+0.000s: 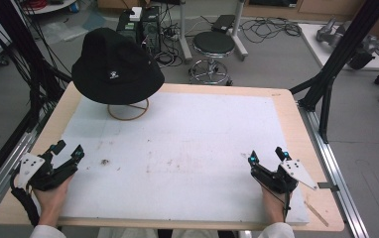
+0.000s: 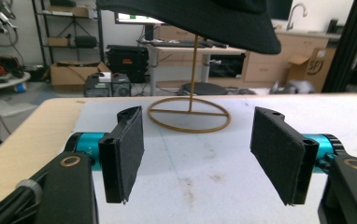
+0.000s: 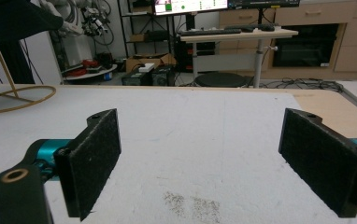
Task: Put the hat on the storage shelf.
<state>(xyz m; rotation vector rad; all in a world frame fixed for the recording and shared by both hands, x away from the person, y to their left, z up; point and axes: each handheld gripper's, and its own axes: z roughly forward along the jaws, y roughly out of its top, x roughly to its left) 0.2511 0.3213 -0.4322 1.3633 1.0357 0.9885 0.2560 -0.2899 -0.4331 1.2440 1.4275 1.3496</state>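
A black bucket hat (image 1: pixel 114 66) hangs on a thin brass stand with a ring base (image 1: pixel 128 110) at the far left of the white mat (image 1: pixel 187 144). In the left gripper view the hat's brim (image 2: pixel 200 21) and the stand's ring (image 2: pixel 189 120) lie straight ahead. My left gripper (image 1: pixel 68 149) rests at the mat's near left, jaws open, nothing between its pads (image 2: pixel 125 151). At the near right my right gripper (image 1: pixel 267 154) also stands open and empty, with one pad (image 3: pixel 95 163) at the left of its own view. The ring (image 3: pixel 15 98) shows far left there.
The wooden table (image 1: pixel 296 119) carries the mat, which has faint brown stains (image 1: pixel 104 161) near the left hand. Behind the table stand a black stool (image 1: pixel 213 45), computer cases (image 1: pixel 140 25) and cables on the floor. Black frame posts (image 1: pixel 336 59) flank the right side.
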